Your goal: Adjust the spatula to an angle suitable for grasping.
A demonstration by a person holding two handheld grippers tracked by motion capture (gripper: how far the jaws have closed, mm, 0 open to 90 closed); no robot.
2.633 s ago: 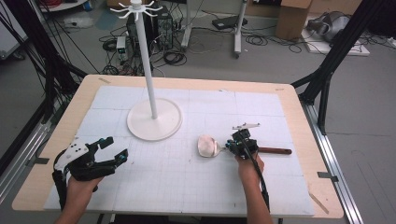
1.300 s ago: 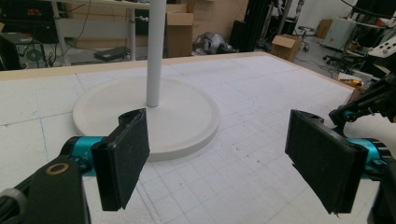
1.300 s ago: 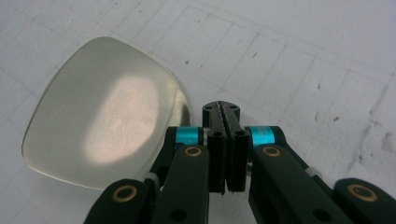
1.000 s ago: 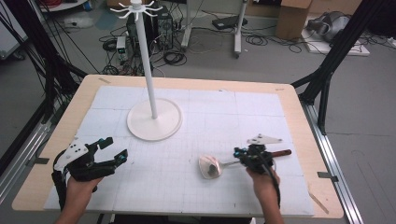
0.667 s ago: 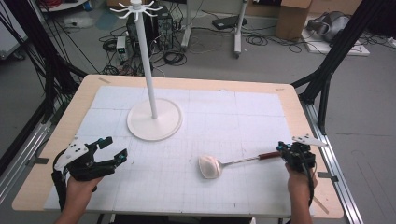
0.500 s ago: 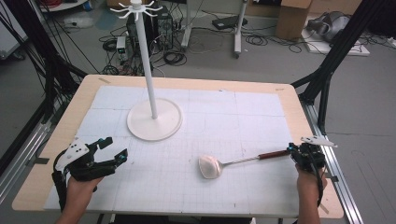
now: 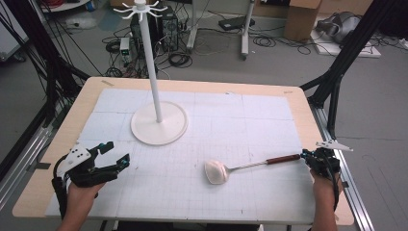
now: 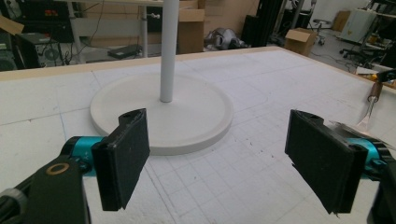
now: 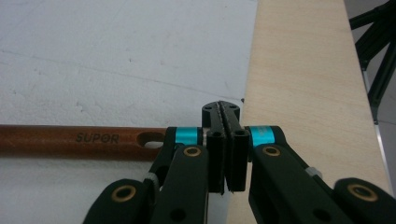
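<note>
A ladle lies on the white mat, its pale bowl (image 7: 216,172) face down and its brown wooden handle (image 7: 283,159) pointing right. My right gripper (image 7: 308,155) sits at the handle's far end, near the mat's right edge. In the right gripper view its jaws (image 9: 221,109) are pressed together with nothing between them, and the handle (image 9: 70,140) marked SUPOR lies just to their left. My left gripper (image 7: 117,152) rests at the front left, open and holding nothing. In its own view it (image 8: 217,140) faces the white stand.
A white stand (image 7: 159,125) with a tall pole and hooks on top rises from a round base at the mat's back left (image 8: 163,112). The bare wooden table edge (image 9: 303,70) runs just right of my right gripper. Black frame legs flank the table.
My right gripper has travelled right along the ladle's handle to its end. The ladle's bowl has stayed put over the last second. The left gripper has not moved.
</note>
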